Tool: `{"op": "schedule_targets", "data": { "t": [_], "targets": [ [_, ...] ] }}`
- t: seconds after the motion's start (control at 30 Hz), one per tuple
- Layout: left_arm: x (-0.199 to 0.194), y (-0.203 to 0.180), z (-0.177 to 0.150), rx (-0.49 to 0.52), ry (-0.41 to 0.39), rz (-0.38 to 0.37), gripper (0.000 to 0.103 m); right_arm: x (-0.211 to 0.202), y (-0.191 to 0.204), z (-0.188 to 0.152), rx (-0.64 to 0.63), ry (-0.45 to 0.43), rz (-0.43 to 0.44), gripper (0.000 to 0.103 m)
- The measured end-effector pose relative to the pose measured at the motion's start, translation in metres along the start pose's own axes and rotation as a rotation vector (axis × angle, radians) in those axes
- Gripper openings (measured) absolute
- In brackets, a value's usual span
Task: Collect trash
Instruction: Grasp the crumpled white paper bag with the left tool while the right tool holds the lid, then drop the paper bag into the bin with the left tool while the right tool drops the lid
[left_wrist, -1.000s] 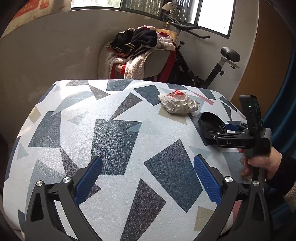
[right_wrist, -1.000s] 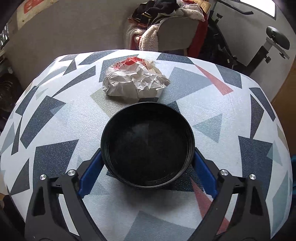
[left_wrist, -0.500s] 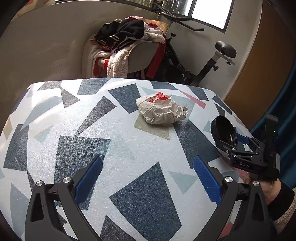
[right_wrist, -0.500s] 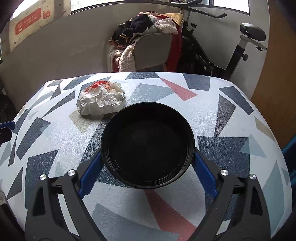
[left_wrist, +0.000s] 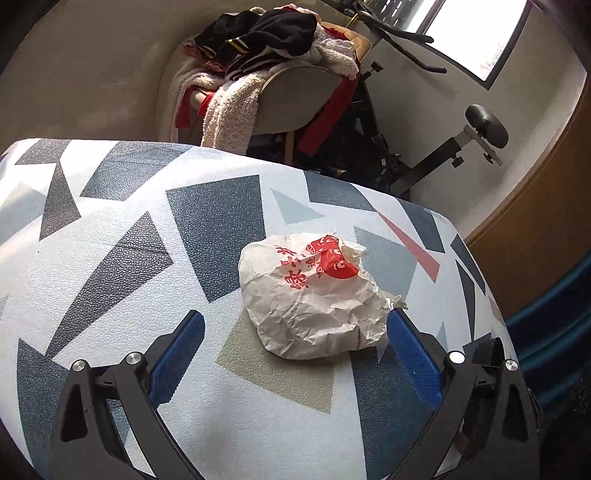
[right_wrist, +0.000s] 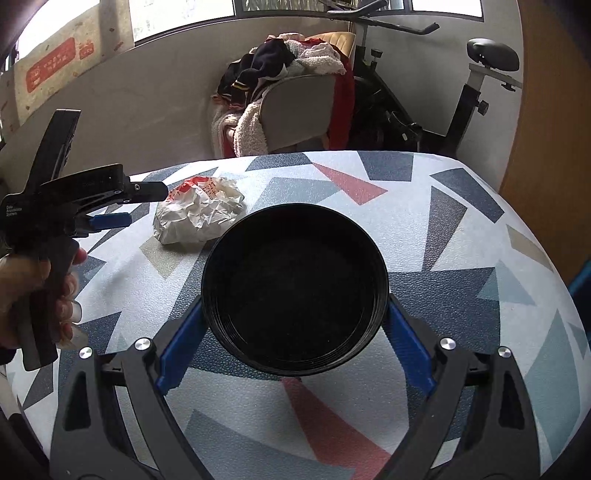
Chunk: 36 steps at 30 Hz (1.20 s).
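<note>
Left tongs (left_wrist: 295, 332) spread wide, nothing gripped; crumpled paper wrapper (left_wrist: 314, 299) lying on patterned desk (left_wrist: 110, 258) just ahead, against right pad. Right tongs (right_wrist: 293, 332) clamped on black round container (right_wrist: 294, 291), held above desk.

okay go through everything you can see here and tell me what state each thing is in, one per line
Wrapper: crumpled, lying on the table, not gripped.
Left gripper: open, fingers either side of the wrapper.
Right gripper: shut on the bowl.
Bowl: black, empty, held at its sides.
Table: covered with a patterned cloth.
Chair: piled with clothes.
</note>
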<state>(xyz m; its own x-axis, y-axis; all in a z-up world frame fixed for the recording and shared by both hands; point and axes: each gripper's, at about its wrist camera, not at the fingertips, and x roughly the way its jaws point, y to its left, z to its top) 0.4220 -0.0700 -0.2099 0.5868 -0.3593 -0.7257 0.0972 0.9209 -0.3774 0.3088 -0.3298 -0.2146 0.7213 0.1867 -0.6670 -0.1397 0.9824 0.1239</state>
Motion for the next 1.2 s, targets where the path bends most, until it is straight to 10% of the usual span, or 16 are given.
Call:
{"op": "schedule_targets", "data": {
  "t": [0.23, 0.3, 0.47, 1.2],
  "targets": [
    [0.036, 0.008, 0.023, -0.131, 0.024, 0.024, 0.094, 0.002, 0.007, -0.001, -0.034, 0.009, -0.012, 0.091],
    [0.041, 0.010, 0.023, -0.125, 0.053, 0.017, 0.064, 0.003, 0.008, 0.000, -0.040, 0.014, -0.013, 0.090],
    [0.021, 0.009, 0.012, -0.060, 0.058, 0.042, 0.050, 0.002, 0.005, 0.000, -0.023, 0.011, -0.015, 0.091],
    [-0.213, 0.020, -0.126, 0.203, -0.078, 0.044, 0.048, -0.089, 0.074, -0.029, -0.109, 0.012, 0.033, 0.091]
  ]
}}
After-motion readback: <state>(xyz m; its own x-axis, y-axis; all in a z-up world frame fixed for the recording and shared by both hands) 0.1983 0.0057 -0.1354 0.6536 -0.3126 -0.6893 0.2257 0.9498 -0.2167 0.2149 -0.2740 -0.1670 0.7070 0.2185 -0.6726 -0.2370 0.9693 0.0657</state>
